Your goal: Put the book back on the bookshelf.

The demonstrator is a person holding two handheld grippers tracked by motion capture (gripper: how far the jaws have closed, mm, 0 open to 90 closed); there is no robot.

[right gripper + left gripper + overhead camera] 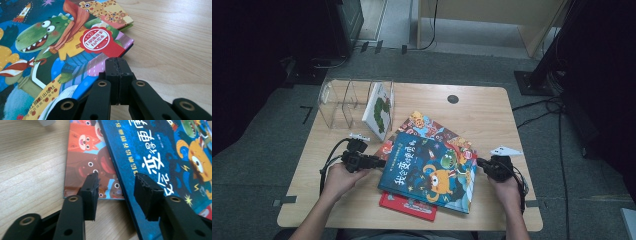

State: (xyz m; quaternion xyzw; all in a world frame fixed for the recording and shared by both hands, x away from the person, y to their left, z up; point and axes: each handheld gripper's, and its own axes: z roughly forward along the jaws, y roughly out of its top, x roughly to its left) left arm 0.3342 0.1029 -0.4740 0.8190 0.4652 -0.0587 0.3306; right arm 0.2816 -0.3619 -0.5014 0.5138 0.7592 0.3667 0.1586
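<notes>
Forearms enter the high view from six o'clock, each hand carrying a tool. On the wooden bench [492,107] the blue book [428,171] lies flat on top of a loose pile, covering most of a red book [408,205] that peeks out toward six o'clock and overlapping an orange animal book [427,126] that fans out toward twelve.

At about eleven o'clock from the pile stands a clear rack [343,102] with dividers. One white book [379,111] leans upright in its rightmost slot, and the other slots look vacant. Judging by that, the job is shelving the books: one is filed, while three remain on the bench, so the work seems to be in its early part. The blue book has not been lifted.

Left tool [379,162] sits at nine o'clock of the blue book, at its spine edge. In the left gripper view its jaws stand apart, one over the animal cover beneath and the other over the blue cover, with the spine edge running between them. The pads press on nothing.

Right tool [481,161] is at three o'clock of the same book. In the right gripper view its jaws are pressed together with nothing between them, the tip just beside the book's near corner. Whether it touches the cover I cannot tell.
</notes>
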